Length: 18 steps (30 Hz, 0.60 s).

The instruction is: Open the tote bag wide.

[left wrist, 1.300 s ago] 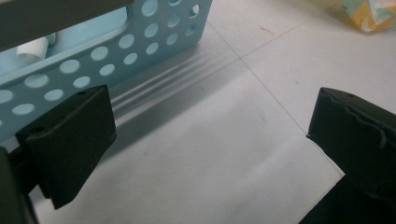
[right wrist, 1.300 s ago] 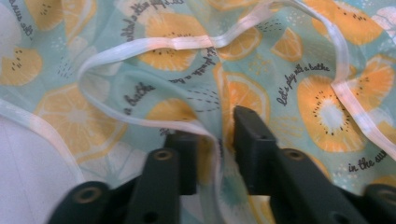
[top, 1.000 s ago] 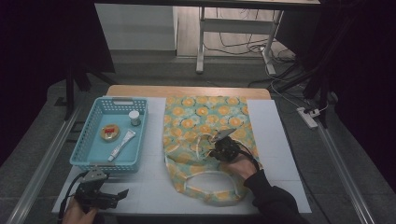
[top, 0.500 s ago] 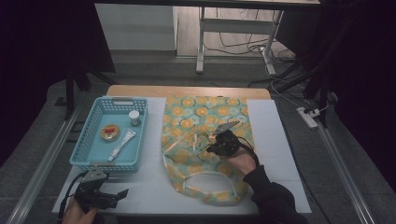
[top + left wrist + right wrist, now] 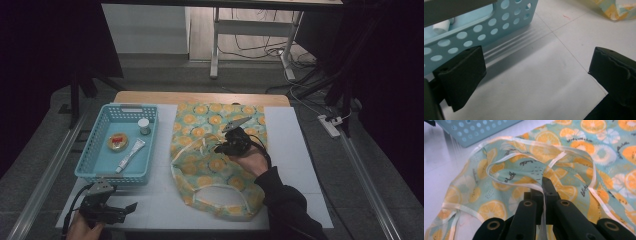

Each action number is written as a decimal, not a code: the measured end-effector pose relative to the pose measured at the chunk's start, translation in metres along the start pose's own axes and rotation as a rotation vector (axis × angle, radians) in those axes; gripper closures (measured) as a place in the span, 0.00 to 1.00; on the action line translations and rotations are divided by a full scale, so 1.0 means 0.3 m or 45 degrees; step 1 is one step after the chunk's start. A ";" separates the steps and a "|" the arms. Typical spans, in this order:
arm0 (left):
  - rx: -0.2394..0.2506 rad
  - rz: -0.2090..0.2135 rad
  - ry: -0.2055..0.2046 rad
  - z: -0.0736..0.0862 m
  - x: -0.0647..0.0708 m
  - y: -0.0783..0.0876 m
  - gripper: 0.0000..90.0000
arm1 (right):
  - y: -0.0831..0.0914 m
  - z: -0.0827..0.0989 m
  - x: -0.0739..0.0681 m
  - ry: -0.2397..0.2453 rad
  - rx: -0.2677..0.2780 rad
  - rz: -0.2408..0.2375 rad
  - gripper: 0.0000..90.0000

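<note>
A fabric bag (image 5: 215, 150) printed with orange slices lies flat on the white table mat, its white handles at the near end. My right gripper (image 5: 222, 146) is shut on the bag's upper layer (image 5: 524, 167) near the white-trimmed rim and holds it lifted off the lower layer, so the mouth gapes toward the basket. In the right gripper view the cloth is pinched between the closed jaws (image 5: 544, 185). My left gripper (image 5: 125, 209) rests at the table's near left corner, jaws wide apart (image 5: 534, 82), nothing between them.
A light blue perforated basket (image 5: 90, 155) stands left of the bag, holding a small jar (image 5: 144, 126), a round orange-lidded tin (image 5: 118, 142) and a white tube (image 5: 131, 154). Its wall (image 5: 474, 32) is close in front of the left gripper. White mat (image 5: 295, 150) lies bare right of the bag.
My right gripper has risen and moved away from the near edge, pulling the bag's top layer up with it. The left gripper has stayed put.
</note>
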State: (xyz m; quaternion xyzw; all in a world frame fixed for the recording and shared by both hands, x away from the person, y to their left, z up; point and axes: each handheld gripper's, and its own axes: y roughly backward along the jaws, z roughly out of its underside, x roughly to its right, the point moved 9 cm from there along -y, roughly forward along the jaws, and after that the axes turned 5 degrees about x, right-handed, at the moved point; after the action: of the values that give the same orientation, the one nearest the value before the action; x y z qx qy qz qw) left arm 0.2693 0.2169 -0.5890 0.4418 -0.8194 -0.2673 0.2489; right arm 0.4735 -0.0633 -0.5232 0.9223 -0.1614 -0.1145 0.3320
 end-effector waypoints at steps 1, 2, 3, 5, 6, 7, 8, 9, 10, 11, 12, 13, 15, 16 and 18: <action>0.000 0.001 0.001 0.000 0.000 0.000 0.01 | 0.000 0.000 0.000 0.000 0.000 0.000 1.00; -0.001 0.001 0.001 0.000 0.000 0.000 0.01 | 0.000 -0.009 0.001 0.002 0.003 0.001 1.00; -0.001 0.002 0.001 0.000 0.000 0.000 0.01 | 0.002 -0.027 0.005 0.000 0.014 0.007 1.00; -0.002 0.003 0.001 0.000 0.000 0.000 0.01 | 0.002 -0.036 0.008 0.001 0.021 0.008 1.00; -0.002 0.004 0.001 0.000 0.000 0.000 0.01 | 0.002 -0.044 0.010 0.001 0.026 0.012 1.00; -0.001 0.006 0.002 0.000 0.000 0.000 0.02 | 0.004 -0.051 0.012 -0.001 0.030 0.017 1.00; -0.001 0.008 0.003 0.000 0.000 0.000 0.02 | 0.004 -0.059 0.014 -0.002 0.037 0.020 1.00; -0.001 0.011 0.003 0.000 0.000 0.000 0.02 | 0.004 -0.068 0.016 -0.001 0.046 0.020 1.00; 0.000 0.012 0.005 0.000 0.000 0.000 0.02 | 0.004 -0.083 0.021 -0.003 0.054 0.025 1.00; 0.001 0.013 0.006 0.000 0.000 0.000 0.02 | 0.004 -0.083 0.021 -0.003 0.054 0.025 1.00; 0.003 0.015 0.007 0.000 0.000 0.001 0.02 | 0.004 -0.090 0.024 -0.004 0.058 0.028 1.00; 0.001 0.019 0.007 0.000 0.000 0.001 0.02 | 0.003 -0.096 0.026 -0.005 0.059 0.031 1.00; 0.005 0.027 0.010 0.000 0.000 0.003 0.02 | 0.000 -0.108 0.031 -0.004 0.063 0.035 1.00; 0.013 0.031 0.014 -0.001 0.000 0.004 0.02 | 0.000 -0.113 0.033 -0.002 0.065 0.037 1.00; 0.020 0.042 0.024 -0.002 -0.001 0.007 0.02 | 0.001 -0.121 0.037 -0.001 0.072 0.040 1.00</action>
State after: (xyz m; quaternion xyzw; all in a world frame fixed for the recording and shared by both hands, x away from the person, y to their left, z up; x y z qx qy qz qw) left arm 0.2686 0.2181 -0.5873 0.4327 -0.8263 -0.2525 0.2573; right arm 0.4953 -0.0467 -0.4967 0.9286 -0.1794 -0.1050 0.3075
